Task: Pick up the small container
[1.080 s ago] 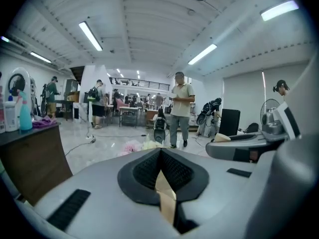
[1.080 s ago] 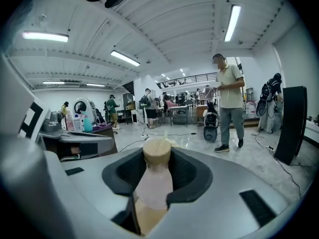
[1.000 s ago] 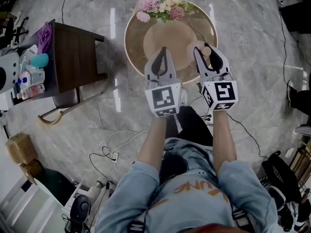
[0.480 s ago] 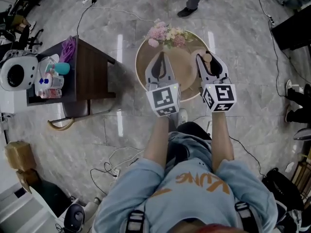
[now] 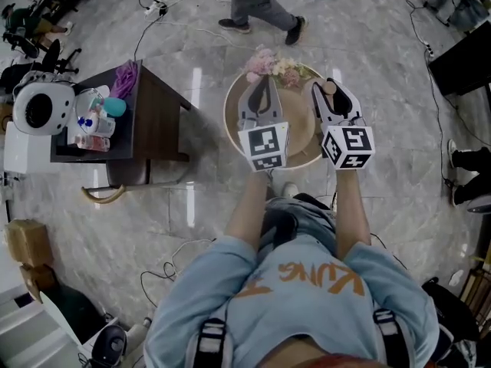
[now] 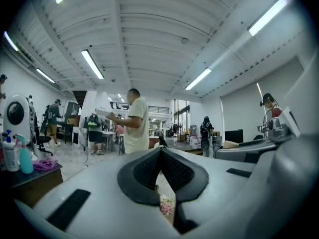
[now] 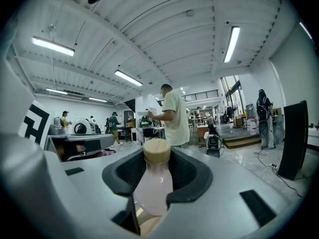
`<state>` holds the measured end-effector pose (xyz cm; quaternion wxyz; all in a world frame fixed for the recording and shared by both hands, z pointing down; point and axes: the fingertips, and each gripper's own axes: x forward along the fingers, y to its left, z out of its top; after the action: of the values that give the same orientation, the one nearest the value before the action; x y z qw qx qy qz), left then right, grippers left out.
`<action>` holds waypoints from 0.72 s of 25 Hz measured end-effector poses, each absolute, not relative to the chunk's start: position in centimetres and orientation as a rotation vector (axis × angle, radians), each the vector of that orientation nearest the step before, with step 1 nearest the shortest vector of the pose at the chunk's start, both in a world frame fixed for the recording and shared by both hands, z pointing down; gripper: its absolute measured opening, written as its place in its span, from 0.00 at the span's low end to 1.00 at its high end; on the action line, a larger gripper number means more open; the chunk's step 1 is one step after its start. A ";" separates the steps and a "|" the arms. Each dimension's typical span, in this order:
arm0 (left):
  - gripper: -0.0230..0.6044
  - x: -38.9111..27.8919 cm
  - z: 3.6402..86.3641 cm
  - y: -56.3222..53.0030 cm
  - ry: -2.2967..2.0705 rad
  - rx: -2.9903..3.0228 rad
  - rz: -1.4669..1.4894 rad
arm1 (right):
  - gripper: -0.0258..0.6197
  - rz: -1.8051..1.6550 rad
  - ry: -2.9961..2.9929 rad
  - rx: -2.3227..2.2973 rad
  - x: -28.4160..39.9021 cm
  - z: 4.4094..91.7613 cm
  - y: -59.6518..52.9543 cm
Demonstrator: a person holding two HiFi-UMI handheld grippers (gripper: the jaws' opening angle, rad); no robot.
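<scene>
2 forearms reach straight and parallel, as 1 s ago. Right gripper (image 7: 157, 172) keeps small container (image 7: 153, 183) clamped at mid-body, upper centre of head view; wooden cap pokes above pads. Left gripper (image 6: 160, 156) fingertips touch, nothing between. Round table (image 5: 295, 142) now smaller in frame, dark side table (image 5: 157, 113) nearer centre. Walking person (image 5: 257, 2) new at top centre. Jaws hide most of container in head view. Flowers (image 5: 276, 64) at table's far rim.

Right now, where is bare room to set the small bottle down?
The round table is bare in its middle, from the flowers at the far rim to the near rim. The dark side table is bare on its right half; bottles crowd its left end.
</scene>
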<state>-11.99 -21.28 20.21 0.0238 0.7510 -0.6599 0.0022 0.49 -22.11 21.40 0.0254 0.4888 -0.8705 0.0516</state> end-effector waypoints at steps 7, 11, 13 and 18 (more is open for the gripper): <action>0.07 -13.0 19.1 -21.6 -2.033 2.341 0.012 | 0.27 0.137 -2.692 1.499 -1.2 20.1 -22.4; 0.07 -13.0 19.7 -22.4 -2.021 2.341 0.021 | 0.27 0.119 -2.685 1.496 -1.5 20.1 -23.2; 0.07 -12.6 19.7 -22.8 -2.016 2.345 0.027 | 0.27 0.115 -2.682 1.501 -1.1 19.9 -23.7; 0.07 -12.4 19.6 -22.8 -2.002 2.354 0.030 | 0.27 0.112 -2.673 1.512 -1.0 19.7 -23.6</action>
<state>-12.40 -22.81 19.57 0.0255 0.7615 -0.6475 0.0098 -0.97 -23.59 19.71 0.0344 0.4917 -0.8693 0.0365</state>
